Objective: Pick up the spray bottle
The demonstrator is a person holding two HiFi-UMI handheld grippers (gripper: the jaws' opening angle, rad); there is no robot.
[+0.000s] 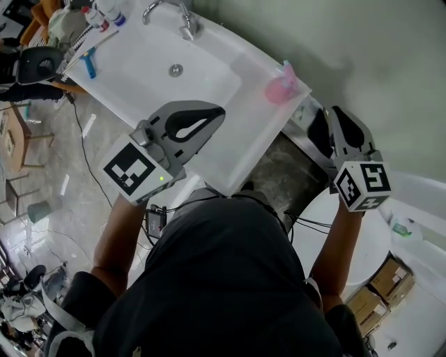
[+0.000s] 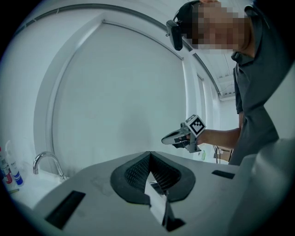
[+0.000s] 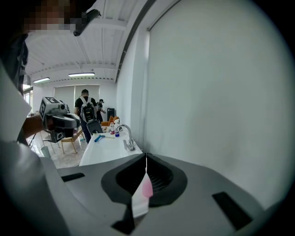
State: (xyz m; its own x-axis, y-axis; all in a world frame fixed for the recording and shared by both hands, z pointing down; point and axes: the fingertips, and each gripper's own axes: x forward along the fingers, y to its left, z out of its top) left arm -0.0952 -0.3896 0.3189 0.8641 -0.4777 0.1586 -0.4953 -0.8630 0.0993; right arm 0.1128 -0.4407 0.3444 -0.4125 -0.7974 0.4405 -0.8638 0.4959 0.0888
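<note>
Counts: 1 white basin with 1 faucet and 1 drain. 1 pink spray bottle. 2 bottles: red-marked bottle, blue-marked bottle. 1 blue item. 2 grippers: left gripper, right gripper, each with 1 marker cube. 2 cardboard boxes: upper box, lower box.

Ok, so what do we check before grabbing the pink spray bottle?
1. Spray bottle in sight, on the right end of the sink counter: ok.
2. Right gripper aimed at it: ok, pink shows just past its jaws.
3. Right gripper open to take it: not ok, the jaws are shut.
4. Left gripper out of the way: ok, it is well apart from the bottle, shut and empty.
5. Bottle standing upright: cannot tell from above.
</note>
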